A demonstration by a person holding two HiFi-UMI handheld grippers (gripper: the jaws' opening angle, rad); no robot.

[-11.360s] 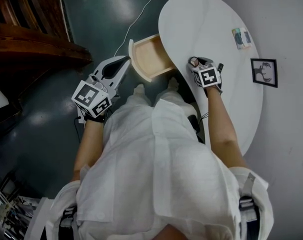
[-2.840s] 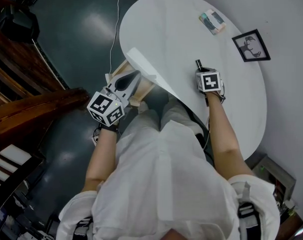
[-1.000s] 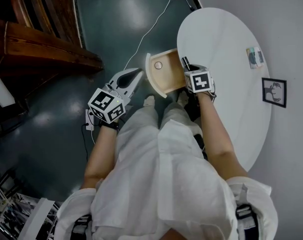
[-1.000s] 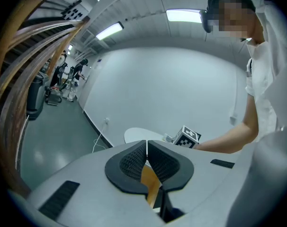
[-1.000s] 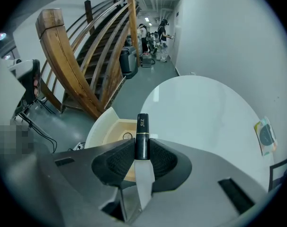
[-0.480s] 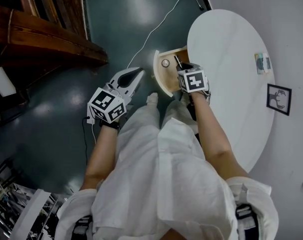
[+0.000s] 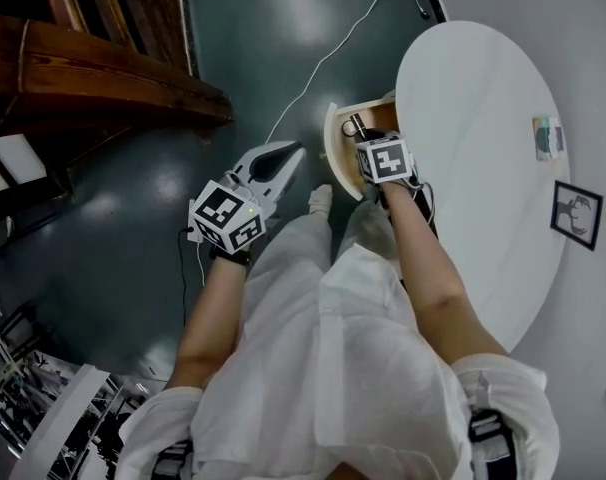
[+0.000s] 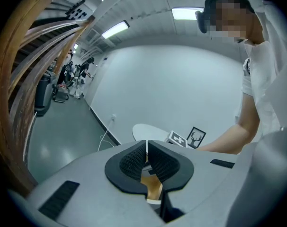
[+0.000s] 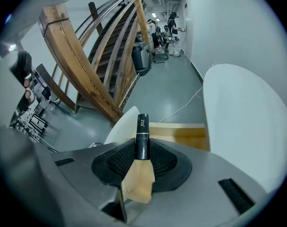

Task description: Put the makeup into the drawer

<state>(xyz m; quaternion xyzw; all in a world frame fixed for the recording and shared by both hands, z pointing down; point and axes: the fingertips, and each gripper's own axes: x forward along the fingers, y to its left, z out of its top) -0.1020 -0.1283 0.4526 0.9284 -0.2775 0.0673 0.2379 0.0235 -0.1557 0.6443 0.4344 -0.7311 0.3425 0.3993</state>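
Observation:
My right gripper (image 7: 364, 140) is shut on a slim black makeup tube (image 7: 358, 125) with a thin gold band, and it points steeply down over the open wooden drawer (image 7: 335, 148). In the right gripper view the tube (image 9: 142, 135) stands upright between the pads of the right gripper (image 9: 142, 154), above the drawer's pale wood bottom (image 9: 183, 135). A small round item (image 7: 348, 128) lies in the drawer beside the tube. My left gripper (image 7: 287, 154) hangs left of the drawer front, shut and empty; in its own view the left gripper (image 8: 146, 148) shows its tips touching.
The drawer juts from under the white oval table (image 7: 483, 148). A small box (image 7: 548, 137) lies on the table's far side, and a framed picture (image 7: 578, 215) hangs past it. A wooden staircase (image 7: 103, 78) stands at the left and a white cable (image 7: 333, 53) crosses the dark floor.
My right gripper has carried the tube off the table edge, leftward and down, over the open drawer. The left gripper has barely moved.

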